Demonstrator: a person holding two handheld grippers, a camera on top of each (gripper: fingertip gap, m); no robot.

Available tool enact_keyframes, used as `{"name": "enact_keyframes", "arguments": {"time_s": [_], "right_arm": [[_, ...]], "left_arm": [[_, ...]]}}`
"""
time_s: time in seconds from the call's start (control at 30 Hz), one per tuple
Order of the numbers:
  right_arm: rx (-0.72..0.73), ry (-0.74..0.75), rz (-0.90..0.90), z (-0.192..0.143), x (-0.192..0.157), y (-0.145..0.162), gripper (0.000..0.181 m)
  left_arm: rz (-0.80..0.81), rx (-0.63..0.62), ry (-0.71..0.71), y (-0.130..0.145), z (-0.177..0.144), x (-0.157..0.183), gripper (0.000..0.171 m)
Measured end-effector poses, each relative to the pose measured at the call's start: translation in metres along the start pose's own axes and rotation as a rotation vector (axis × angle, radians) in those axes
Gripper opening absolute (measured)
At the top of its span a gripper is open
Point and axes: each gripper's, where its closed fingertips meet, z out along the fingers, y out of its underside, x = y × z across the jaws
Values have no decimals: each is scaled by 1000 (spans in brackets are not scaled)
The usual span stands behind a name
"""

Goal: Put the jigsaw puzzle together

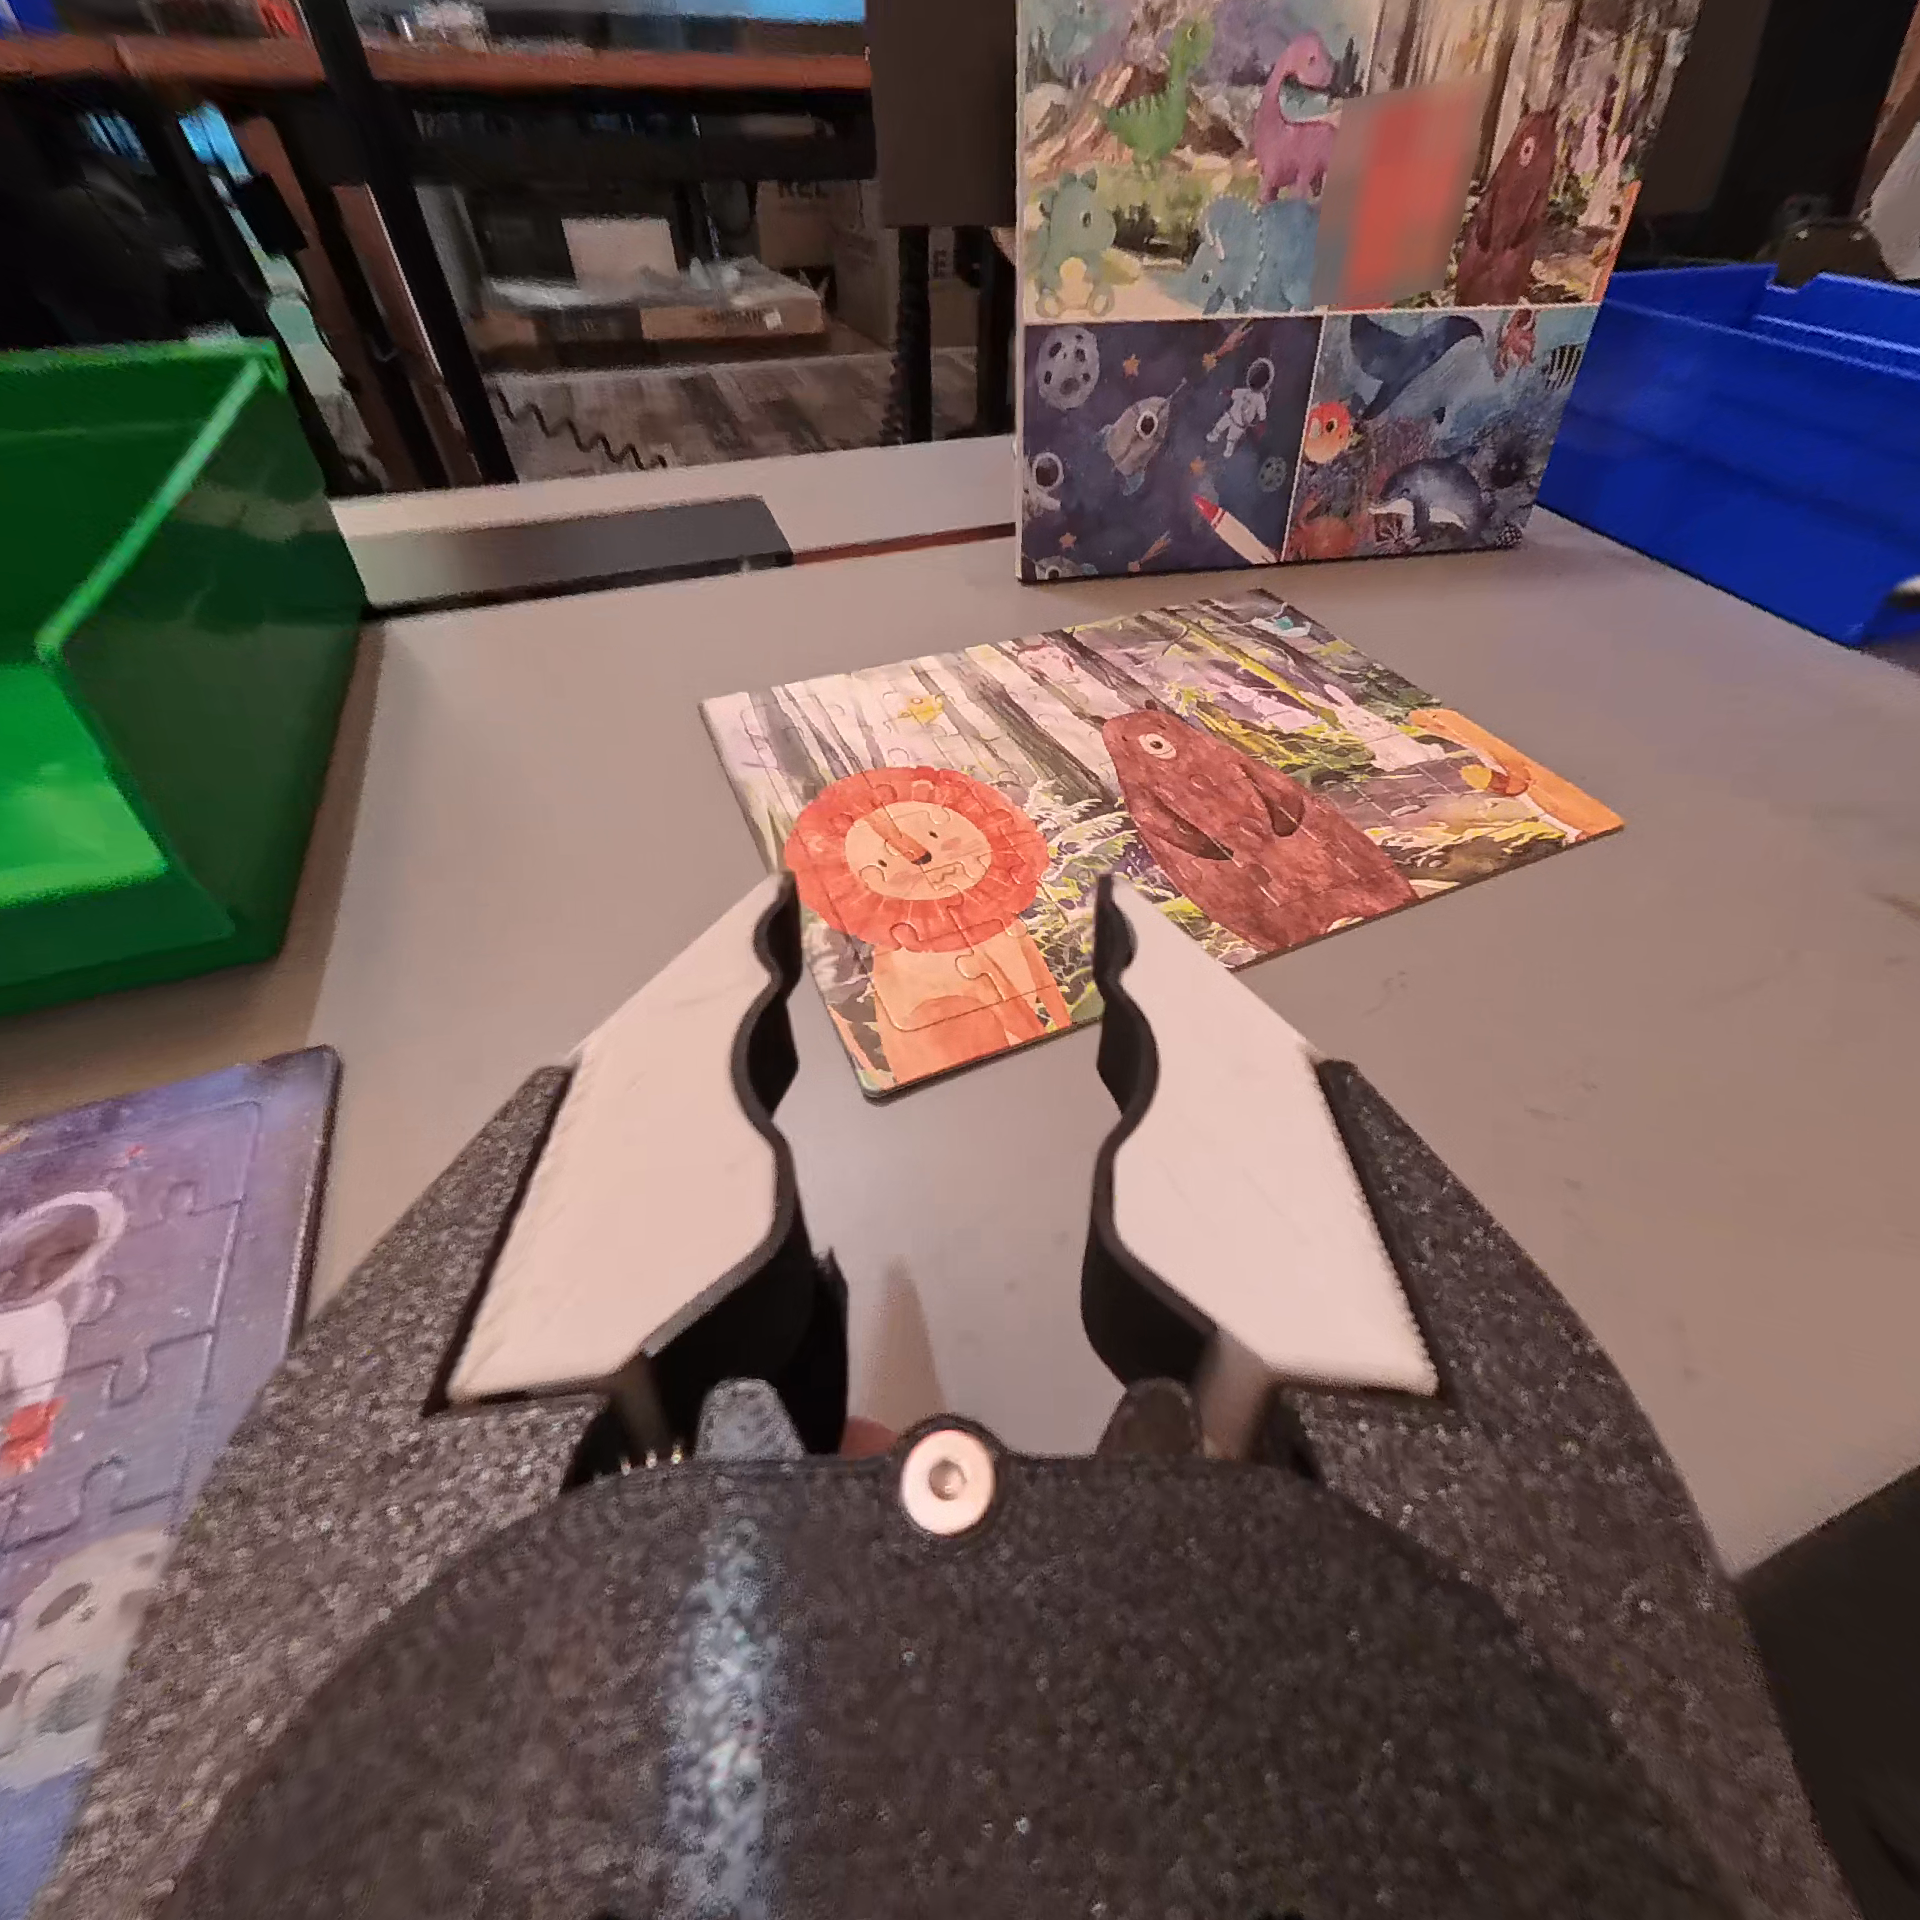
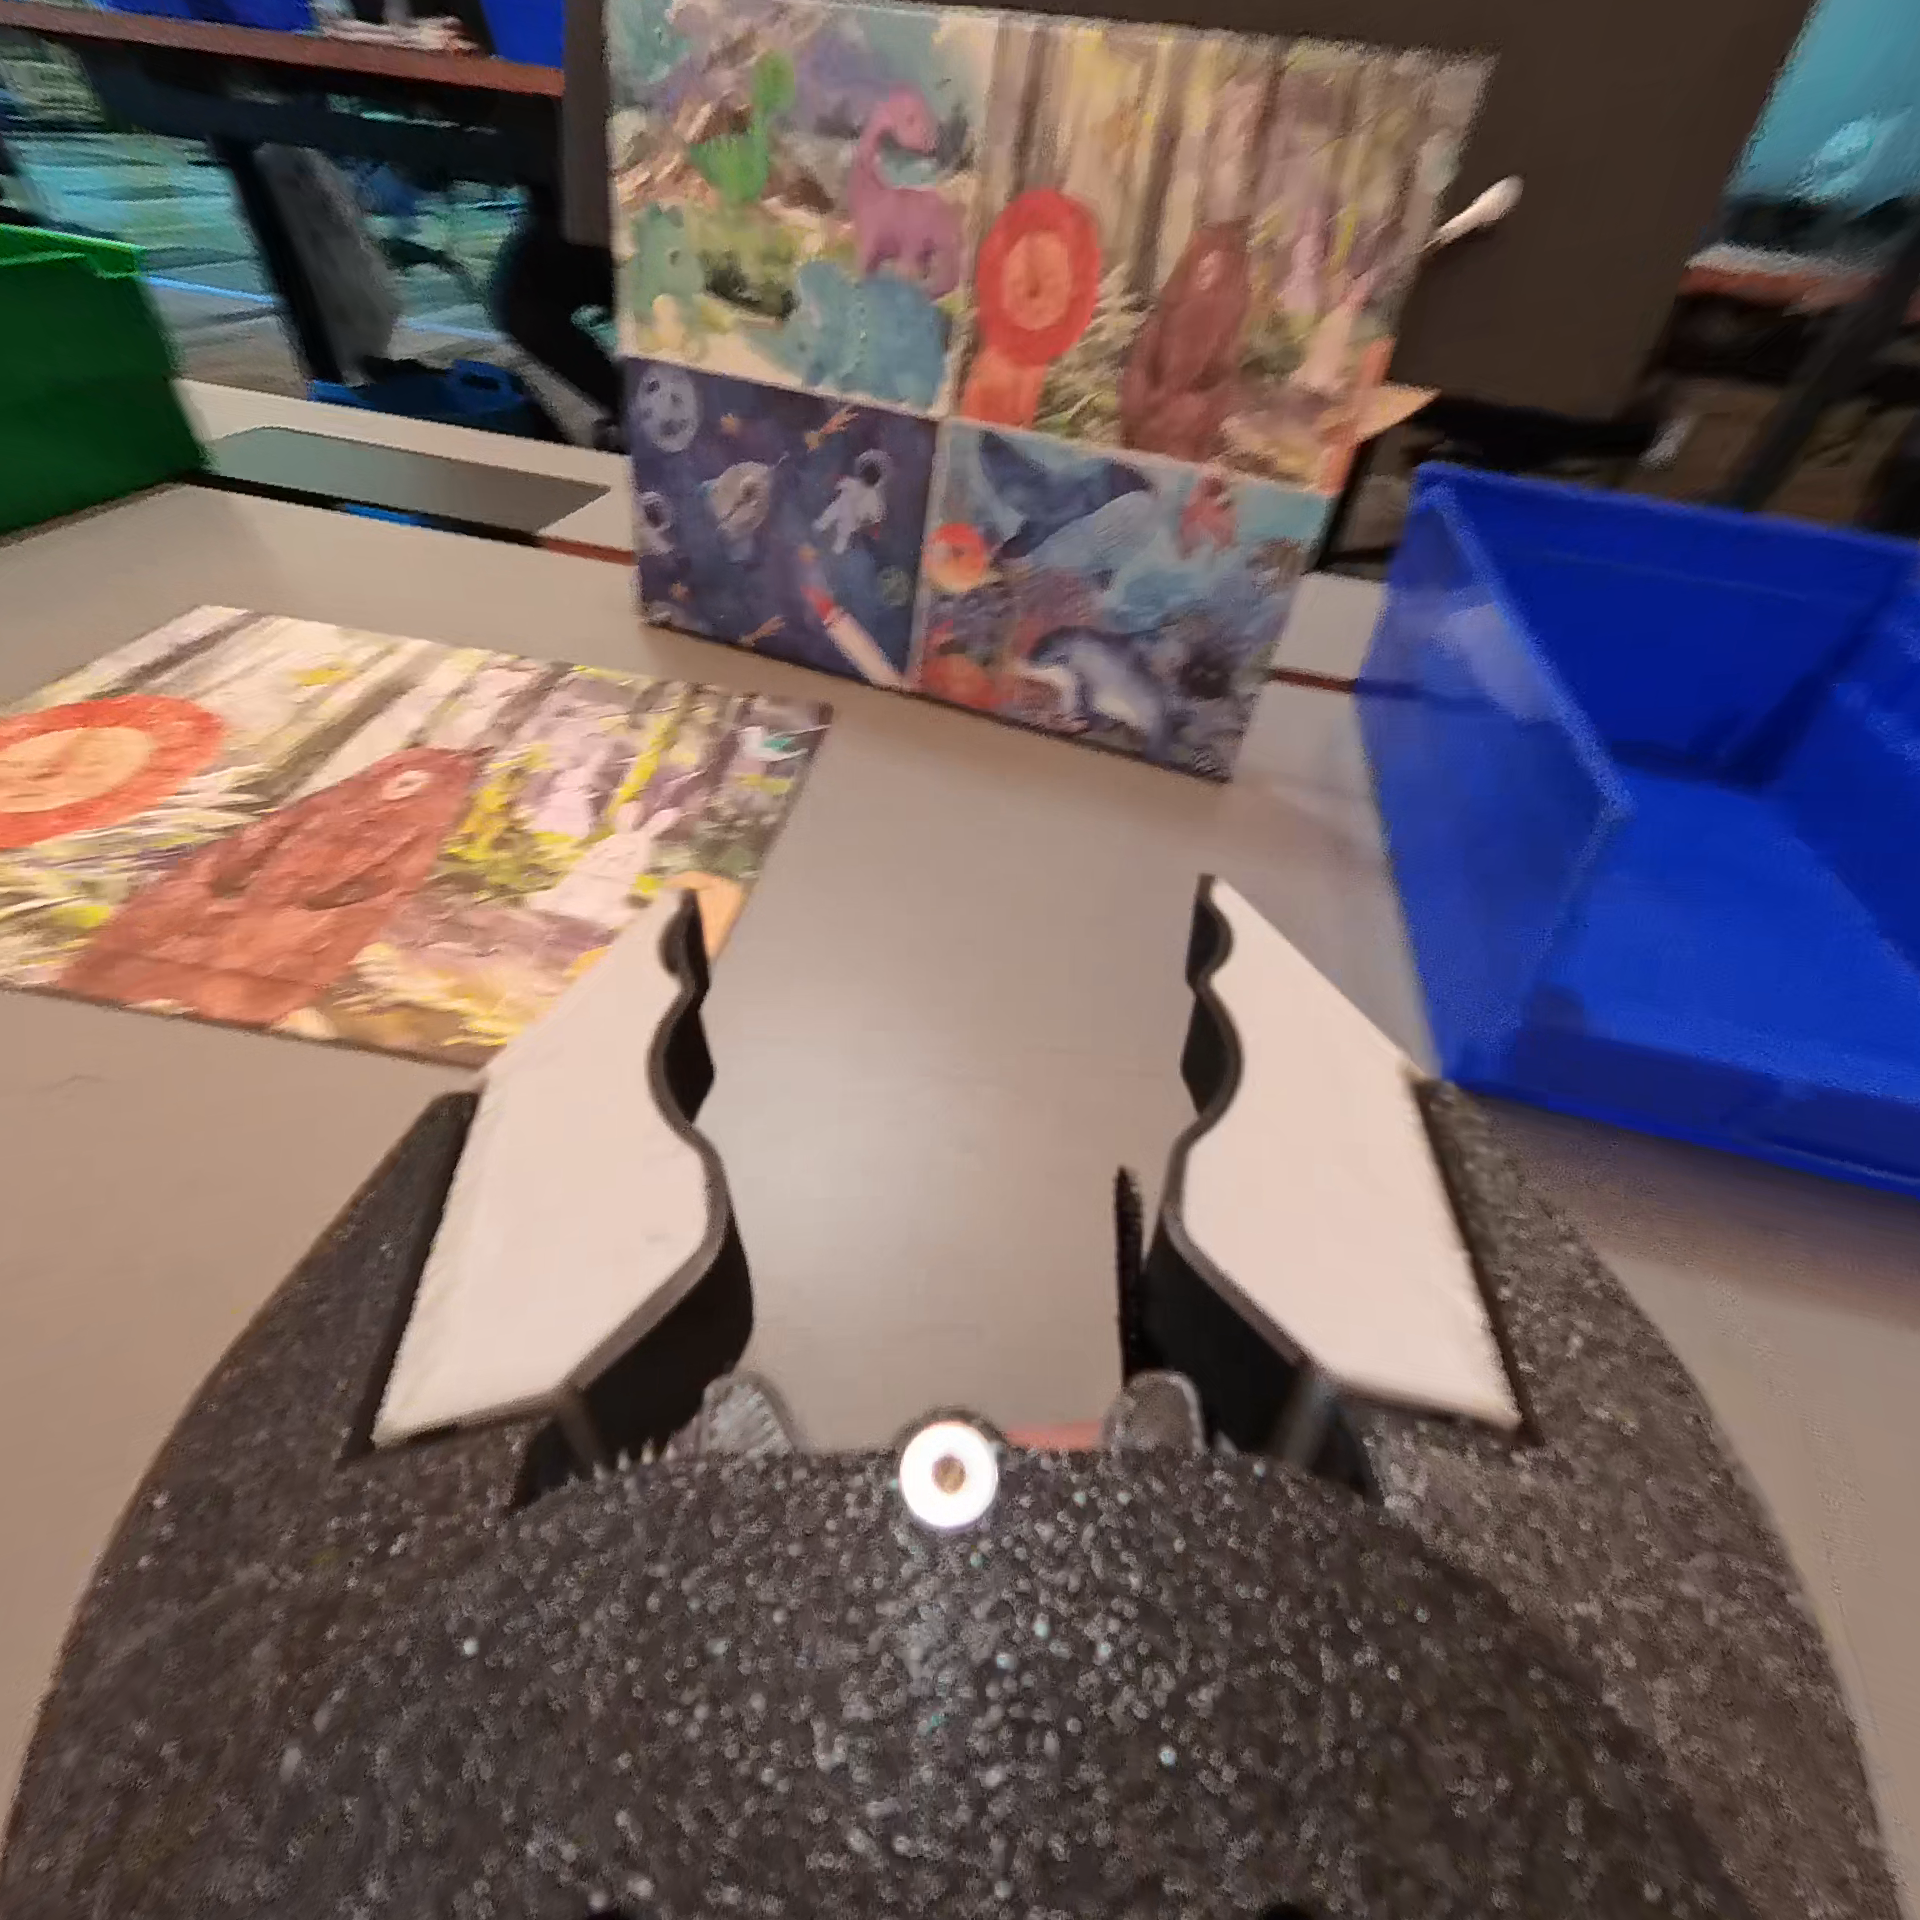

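A: Left gripper (image 1: 945,914) wide open, nothing held, over near corner of forest puzzle (image 1: 1164,810), flat on grey table (image 1: 540,790). Right?

B: Right gripper (image 2: 940,914) open too, empty; blurry. Puzzle box (image 2: 997,395) upright behind, blue bin (image 2: 1475,790) right, green bin (image 1: 177,644) left, insides partly cut off. Space puzzle (image 1: 135,1351) cropped.

We see a forest puzzle (image 1: 1164,821) with orange-maned lion and brown bear, a four-panel illustrated box (image 1: 1309,301), green bin (image 1: 208,665), blue bin (image 2: 1662,810), grey table (image 1: 540,831), purple space puzzle (image 1: 135,1299).
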Motion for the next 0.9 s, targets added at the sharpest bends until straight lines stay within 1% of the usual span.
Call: {"name": "enact_keyframes", "arguments": {"time_s": [0.03, 0.07, 0.17, 0.23, 0.3, 0.37, 0.4, 0.47, 0.5, 0.6, 0.63, 0.67, 0.7, 0.73, 0.77, 0.8, 0.87, 0.9], "right_arm": [[-28, -72, 21, 4, -10, 4, 91], [-69, -130, 40, 9, -17, 8, 95], [-222, -296, 96, 33, -35, 22, 90], [-330, -413, 168, 52, -52, 28, 95], [-424, -495, 248, 71, -68, 28, 97], [-529, -553, 288, 84, -84, 31, 101], [-591, -555, 275, 90, -88, 35, 104], [-705, -522, 216, 97, -91, 47, 104], [-725, -502, 184, 100, -91, 48, 102], [-792, -469, 156, 101, -96, 51, 105], [-806, -462, 158, 101, -99, 51, 109], [-820, -469, 161, 99, -103, 50, 116], [-834, -500, 179, 96, -111, 48, 113], [-842, -536, 225, 93, -118, 45, 115], [-848, -545, 259, 91, -120, 43, 117], [-847, -542, 275, 90, -119, 43, 115], [-832, -588, 345, 84, -121, 38, 120], [-836, -604, 381, 79, -119, 37, 117]], "left_arm": [[-36, -32, 24, 3, 3, -2, 56], [-91, -89, 67, 7, 7, -3, 56], [-322, -288, 197, 21, 27, -11, 58], [-435, -373, 276, 21, 43, -15, 62], [-476, -437, 293, 23, 60, -22, 72], [-460, -470, 240, 26, 75, -34, 79], [-441, -481, 219, 29, 81, -37, 80], [-426, -531, 217, 40, 87, -33, 80], [-429, -543, 219, 44, 89, -29, 79], [-433, -517, 192, 45, 92, -27, 78], [-446, -511, 193, 45, 92, -26, 78], [-463, -506, 209, 44, 92, -23, 71], [-485, -494, 227, 43, 92, -19, 70], [-502, -488, 235, 43, 92, -17, 68], [-497, -488, 231, 44, 91, -16, 67], [-480, -487, 225, 45, 91, -16, 67], [-465, -485, 218, 45, 90, -15, 69], [-456, -487, 219, 45, 90, -14, 71]]}}
